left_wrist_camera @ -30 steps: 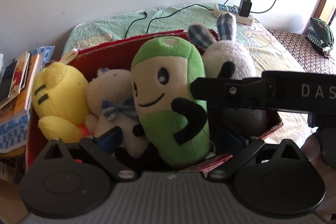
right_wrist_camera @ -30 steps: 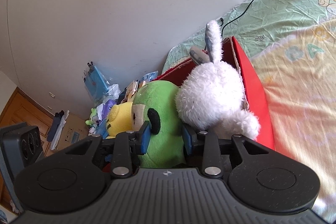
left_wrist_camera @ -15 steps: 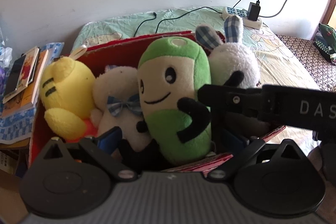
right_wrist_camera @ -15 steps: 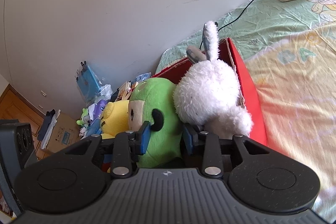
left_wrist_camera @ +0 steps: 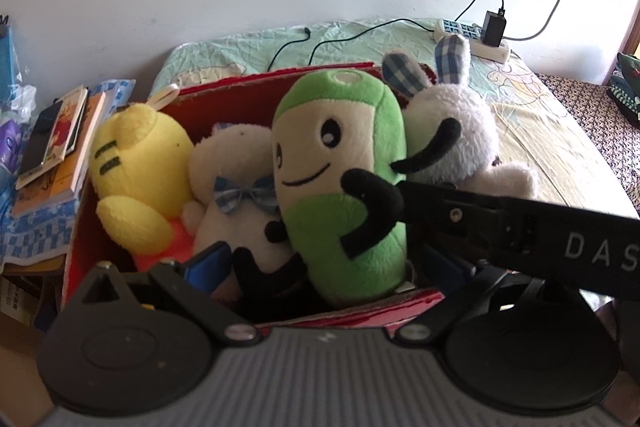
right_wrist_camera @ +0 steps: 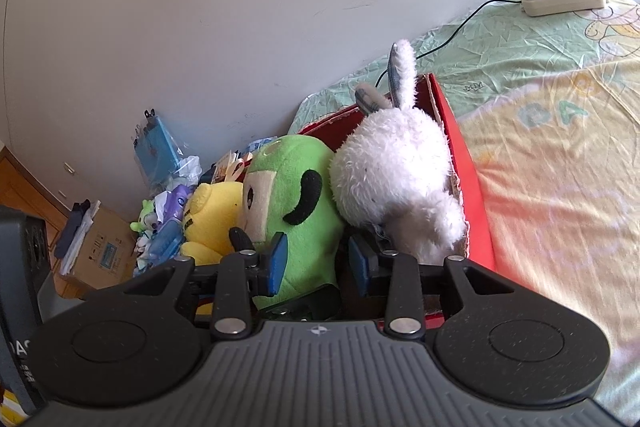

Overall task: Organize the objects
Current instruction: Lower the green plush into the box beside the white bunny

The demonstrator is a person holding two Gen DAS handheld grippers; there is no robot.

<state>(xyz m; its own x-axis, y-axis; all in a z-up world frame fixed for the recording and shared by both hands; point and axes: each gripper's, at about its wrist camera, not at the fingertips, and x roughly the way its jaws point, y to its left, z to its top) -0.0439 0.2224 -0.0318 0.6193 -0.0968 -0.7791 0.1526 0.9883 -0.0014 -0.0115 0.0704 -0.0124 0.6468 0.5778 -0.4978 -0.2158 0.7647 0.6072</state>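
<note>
So the red cardboard box (left_wrist_camera: 224, 89) sits on the bed (right_wrist_camera: 552, 155), packed with four plushies: yellow plush (left_wrist_camera: 140, 163) far left, cream bear with a blue bow tie (left_wrist_camera: 240, 191), green plush (left_wrist_camera: 340, 179), white bunny (left_wrist_camera: 452, 135) on the right. Right gripper (right_wrist_camera: 316, 263) has its jaws spread around the green plush's lower side. Left gripper (left_wrist_camera: 324, 267) hangs at the near edge, jaws wide apart, holding nothing.

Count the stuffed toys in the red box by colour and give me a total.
Yellow: 1, the yellow plush
Green: 1, the green plush
White: 2, the bow-tie plush and the rabbit plush
Total: 4 toys visible in the red box; any buried beneath them cannot be seen.
</note>
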